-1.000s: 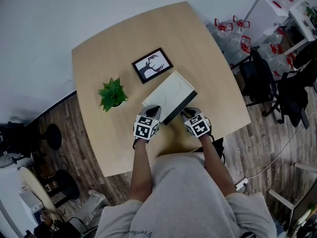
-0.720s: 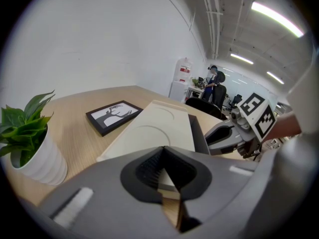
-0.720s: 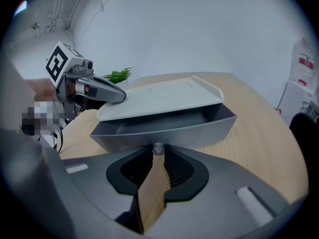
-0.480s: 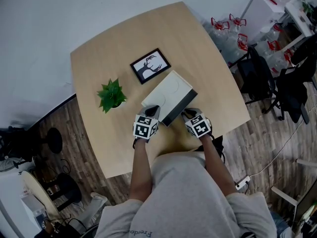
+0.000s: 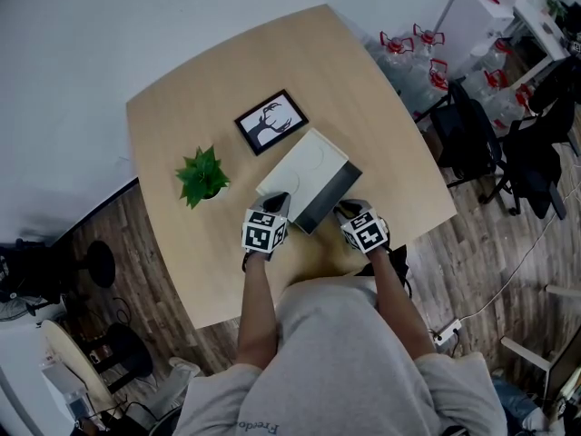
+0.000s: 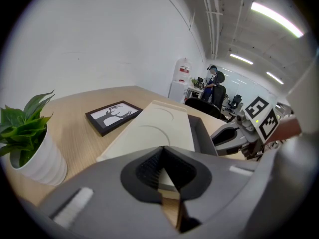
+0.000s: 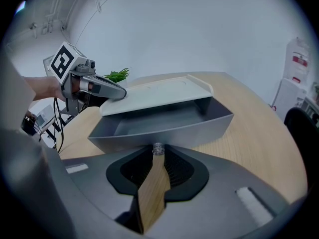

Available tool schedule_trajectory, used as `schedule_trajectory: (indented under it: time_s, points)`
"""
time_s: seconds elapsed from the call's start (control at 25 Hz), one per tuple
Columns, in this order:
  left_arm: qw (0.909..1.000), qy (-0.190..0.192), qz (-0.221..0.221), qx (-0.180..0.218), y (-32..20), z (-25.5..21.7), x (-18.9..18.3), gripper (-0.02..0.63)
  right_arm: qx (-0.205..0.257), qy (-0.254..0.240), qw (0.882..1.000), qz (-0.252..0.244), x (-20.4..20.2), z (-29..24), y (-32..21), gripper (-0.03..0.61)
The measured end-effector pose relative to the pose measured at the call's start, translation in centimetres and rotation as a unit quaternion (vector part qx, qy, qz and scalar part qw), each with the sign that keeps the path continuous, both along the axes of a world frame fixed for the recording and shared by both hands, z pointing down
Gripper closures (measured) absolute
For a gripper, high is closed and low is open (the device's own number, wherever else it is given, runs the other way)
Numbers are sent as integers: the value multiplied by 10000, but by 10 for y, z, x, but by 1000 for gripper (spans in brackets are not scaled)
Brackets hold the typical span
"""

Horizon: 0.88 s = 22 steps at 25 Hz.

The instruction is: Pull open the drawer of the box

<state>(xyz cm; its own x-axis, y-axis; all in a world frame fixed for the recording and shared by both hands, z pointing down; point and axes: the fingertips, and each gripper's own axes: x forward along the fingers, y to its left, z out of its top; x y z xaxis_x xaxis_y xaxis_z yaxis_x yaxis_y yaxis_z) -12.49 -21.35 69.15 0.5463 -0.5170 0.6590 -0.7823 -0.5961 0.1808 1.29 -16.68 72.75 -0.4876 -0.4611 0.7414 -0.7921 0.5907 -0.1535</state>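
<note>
Two tongs at the box. Left tongs pinched narrow, tips resting on its white top. Right tongs clamped on the knob of the partly open grey drawer.

Head view: high overhead, facing steeply down, far; takes in whole table. Left gripper view: low, near, facing along box top toward right claw. Right gripper view: low, near, facing drawer front, left claw behind. All share box and table.
</note>
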Motion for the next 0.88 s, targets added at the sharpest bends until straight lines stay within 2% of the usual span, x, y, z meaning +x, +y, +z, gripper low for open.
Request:
schedule_trajectory:
  time_s: [0.88]
  points:
    - [10000, 3, -11, -37, -8, 11, 2, 561, -35, 11, 10000, 78, 21, 13, 13, 505]
